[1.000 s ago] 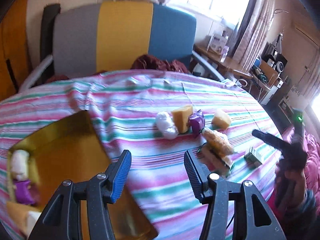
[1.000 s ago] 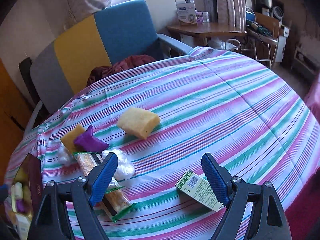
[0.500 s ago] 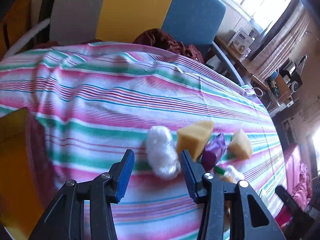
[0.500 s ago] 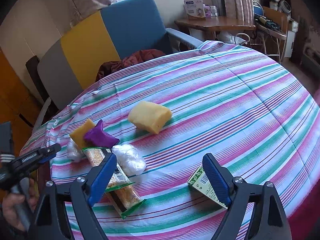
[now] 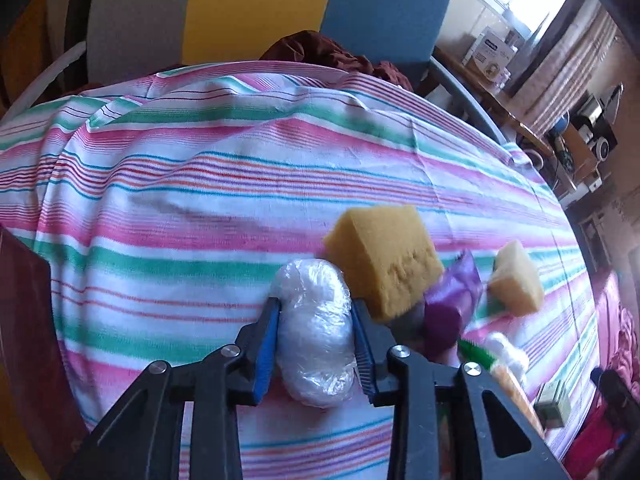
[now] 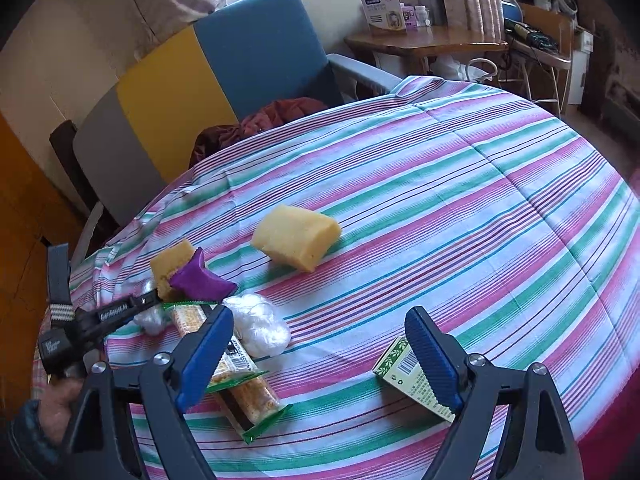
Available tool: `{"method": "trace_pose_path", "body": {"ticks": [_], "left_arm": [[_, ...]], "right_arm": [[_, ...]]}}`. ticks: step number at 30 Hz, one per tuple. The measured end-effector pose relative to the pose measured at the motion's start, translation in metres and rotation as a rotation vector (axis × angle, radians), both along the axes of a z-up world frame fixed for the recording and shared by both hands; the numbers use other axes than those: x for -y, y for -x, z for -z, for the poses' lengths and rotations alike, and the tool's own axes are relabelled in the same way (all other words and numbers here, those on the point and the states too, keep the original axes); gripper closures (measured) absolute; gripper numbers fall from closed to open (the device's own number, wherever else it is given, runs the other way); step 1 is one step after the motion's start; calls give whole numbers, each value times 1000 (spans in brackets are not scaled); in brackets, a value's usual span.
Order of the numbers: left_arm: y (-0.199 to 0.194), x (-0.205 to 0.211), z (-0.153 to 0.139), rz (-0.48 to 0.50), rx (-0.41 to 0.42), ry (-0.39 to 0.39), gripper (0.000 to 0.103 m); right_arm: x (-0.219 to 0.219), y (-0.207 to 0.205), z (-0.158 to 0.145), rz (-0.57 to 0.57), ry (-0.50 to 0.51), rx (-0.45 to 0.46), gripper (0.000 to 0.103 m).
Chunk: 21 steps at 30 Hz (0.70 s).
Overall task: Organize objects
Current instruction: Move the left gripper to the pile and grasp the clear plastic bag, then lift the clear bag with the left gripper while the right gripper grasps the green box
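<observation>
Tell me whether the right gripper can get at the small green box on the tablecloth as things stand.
Probably yes. The right gripper is open and holds nothing, and the small green box lies flat on the striped tablecloth just under its right-hand finger, with nothing on top of it or beside it. A small shift to that side should centre it.

pink, green, white and blue stripes on the tablecloth. ochre sponge, purple pouch, pale yellow sponge, clear-white plastic bundle. green-and-white patterned box. grey, yellow and blue panels on the chair.
</observation>
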<state>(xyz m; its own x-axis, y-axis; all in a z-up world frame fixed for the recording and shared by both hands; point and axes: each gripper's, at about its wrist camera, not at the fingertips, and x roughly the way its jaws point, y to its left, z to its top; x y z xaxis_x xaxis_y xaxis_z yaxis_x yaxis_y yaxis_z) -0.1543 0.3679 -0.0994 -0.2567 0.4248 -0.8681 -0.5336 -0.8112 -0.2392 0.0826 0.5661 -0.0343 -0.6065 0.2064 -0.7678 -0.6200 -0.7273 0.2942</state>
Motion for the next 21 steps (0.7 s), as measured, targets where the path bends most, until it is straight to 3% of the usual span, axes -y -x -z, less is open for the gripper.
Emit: {"method": "trace_pose_path", "body": {"ticks": [6, 14, 21], "left_arm": [[-41, 9, -2, 60, -46, 61, 69], [-120, 20, -5, 226, -178, 110, 69], [-160, 33, -3, 307, -251, 93, 68]], "right_arm": [[-11, -8, -1, 47, 26, -26, 15], [-49, -39, 4, 207, 177, -112, 15], [-58, -35, 22, 228, 234, -8, 15]]}}
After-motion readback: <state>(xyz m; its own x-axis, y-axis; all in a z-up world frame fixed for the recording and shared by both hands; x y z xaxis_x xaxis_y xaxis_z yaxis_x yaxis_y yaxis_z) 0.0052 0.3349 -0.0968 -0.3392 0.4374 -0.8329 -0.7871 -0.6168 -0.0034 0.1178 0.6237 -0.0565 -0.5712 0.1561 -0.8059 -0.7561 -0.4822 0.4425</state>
